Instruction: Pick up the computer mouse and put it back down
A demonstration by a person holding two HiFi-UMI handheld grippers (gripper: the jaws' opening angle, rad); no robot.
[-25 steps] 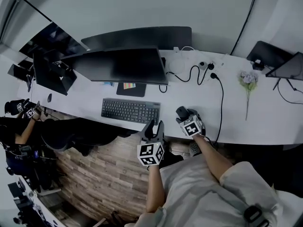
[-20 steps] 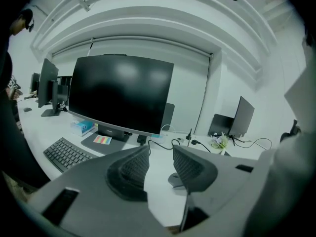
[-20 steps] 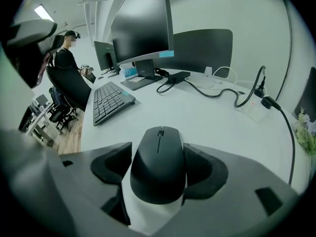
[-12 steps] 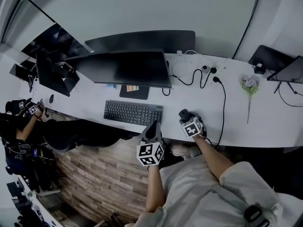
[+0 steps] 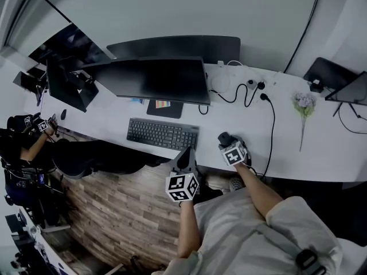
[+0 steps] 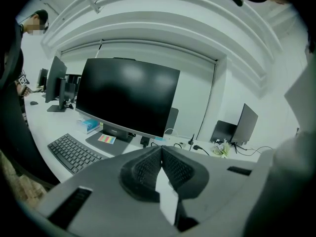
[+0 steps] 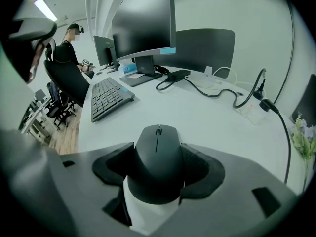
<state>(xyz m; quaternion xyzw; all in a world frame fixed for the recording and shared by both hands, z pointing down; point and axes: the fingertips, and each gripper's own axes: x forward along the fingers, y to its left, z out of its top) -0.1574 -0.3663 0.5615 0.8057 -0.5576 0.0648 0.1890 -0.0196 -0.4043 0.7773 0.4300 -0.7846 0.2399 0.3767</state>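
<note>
right fingers: just clamped on mouse, 3 o'clock of keyboard; lift looks ready. left fingers: just clenched, empty.

The left gripper, whose jaws stand spread in a V a second earlier, now has them pressed together with nothing between them. The right gripper has narrowed its jaws a little from their widest, and its pads now press on both sides of the computer mouse on the white desk. In the head view the keyboard sits slightly further right in the picture than before.
</note>
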